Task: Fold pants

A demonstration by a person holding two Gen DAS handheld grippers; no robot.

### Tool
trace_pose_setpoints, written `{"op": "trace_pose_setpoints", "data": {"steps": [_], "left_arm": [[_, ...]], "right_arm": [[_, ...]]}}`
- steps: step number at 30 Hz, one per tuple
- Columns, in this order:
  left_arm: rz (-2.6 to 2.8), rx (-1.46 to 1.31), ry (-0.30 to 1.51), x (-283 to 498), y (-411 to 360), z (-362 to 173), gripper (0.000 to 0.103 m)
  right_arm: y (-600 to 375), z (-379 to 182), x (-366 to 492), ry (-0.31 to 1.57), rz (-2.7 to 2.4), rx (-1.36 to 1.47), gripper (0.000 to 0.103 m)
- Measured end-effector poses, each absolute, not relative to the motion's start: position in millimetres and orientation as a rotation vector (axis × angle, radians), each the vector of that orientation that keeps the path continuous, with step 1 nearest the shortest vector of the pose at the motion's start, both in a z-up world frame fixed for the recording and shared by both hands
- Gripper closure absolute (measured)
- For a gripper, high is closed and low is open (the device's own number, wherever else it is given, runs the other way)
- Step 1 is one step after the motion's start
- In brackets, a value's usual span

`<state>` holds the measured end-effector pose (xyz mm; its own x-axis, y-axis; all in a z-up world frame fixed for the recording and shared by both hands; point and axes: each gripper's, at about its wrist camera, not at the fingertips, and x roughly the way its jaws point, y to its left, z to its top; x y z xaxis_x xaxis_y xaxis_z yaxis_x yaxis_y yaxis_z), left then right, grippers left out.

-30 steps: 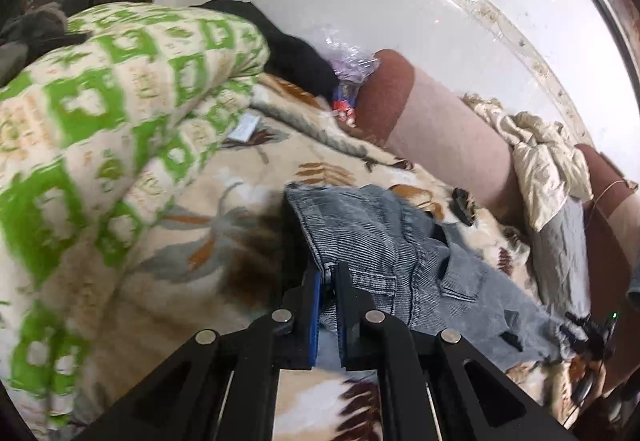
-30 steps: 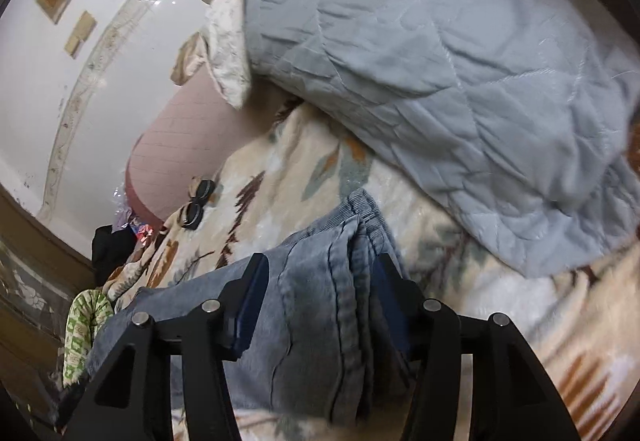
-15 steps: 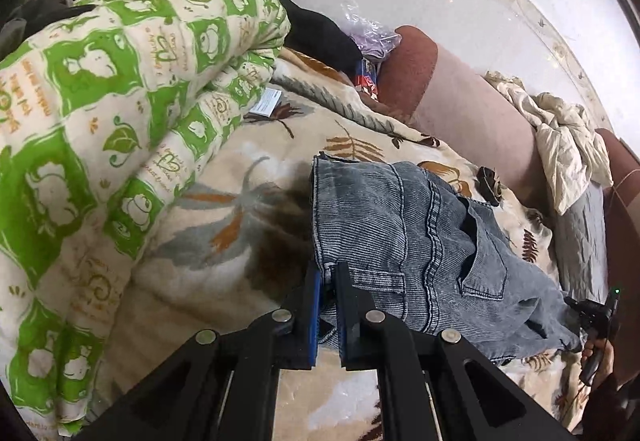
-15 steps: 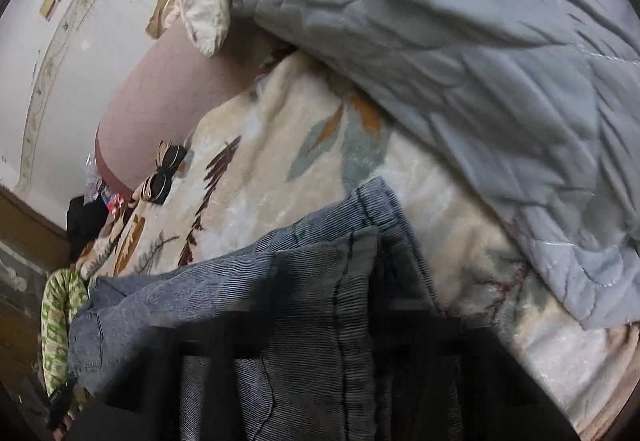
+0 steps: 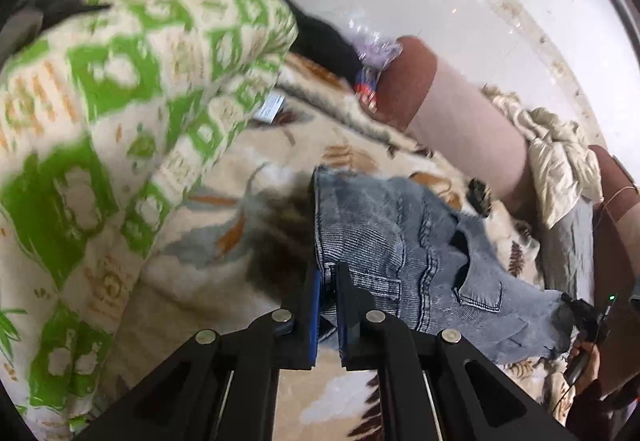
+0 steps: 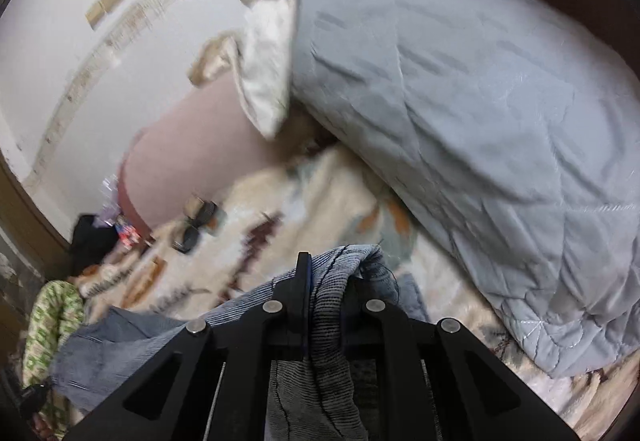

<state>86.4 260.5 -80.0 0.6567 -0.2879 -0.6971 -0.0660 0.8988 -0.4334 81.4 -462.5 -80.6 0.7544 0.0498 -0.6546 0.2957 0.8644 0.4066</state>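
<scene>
Newly closed right gripper (image 6: 324, 305) pinches the grey-blue corduroy pants (image 5: 400, 241) hem; left gripper (image 5: 328, 305) clamps the waistband, pants spanning between.

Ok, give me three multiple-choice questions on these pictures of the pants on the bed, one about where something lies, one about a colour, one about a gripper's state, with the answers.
1. Where do the pants lie?
A. on the patterned bed blanket
B. on a wooden floor
C. inside a basket

2. What colour is the pattern on the rolled quilt beside the pants in the left wrist view?
A. red
B. green
C. purple

3. What is the right gripper doing?
A. standing wide open above the bed
B. shut on a plastic bag
C. shut on the pants

Answers:
1 A, patterned blanket shows all around the denim.
2 B, green shapes on cream.
3 C, denim is bunched between its closed fingers.
</scene>
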Motion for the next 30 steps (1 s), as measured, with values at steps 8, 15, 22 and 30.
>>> {"op": "trace_pose_setpoints", "data": {"steps": [8, 15, 22, 30], "left_arm": [[-0.119, -0.448, 0.842, 85, 257, -80, 0.096], [-0.117, -0.474, 0.837, 86, 259, -79, 0.096], [-0.103, -0.473, 0.834, 86, 257, -79, 0.096], [-0.115, -0.482, 0.811, 85, 257, -71, 0.096]], "right_arm": [[-486, -68, 32, 0.783, -0.101, 0.687, 0.054], [-476, -79, -7, 0.903, -0.061, 0.667, 0.054], [-470, -98, 1, 0.990, -0.018, 0.705, 0.054], [-453, -81, 2, 0.958, 0.004, 0.593, 0.094]]}}
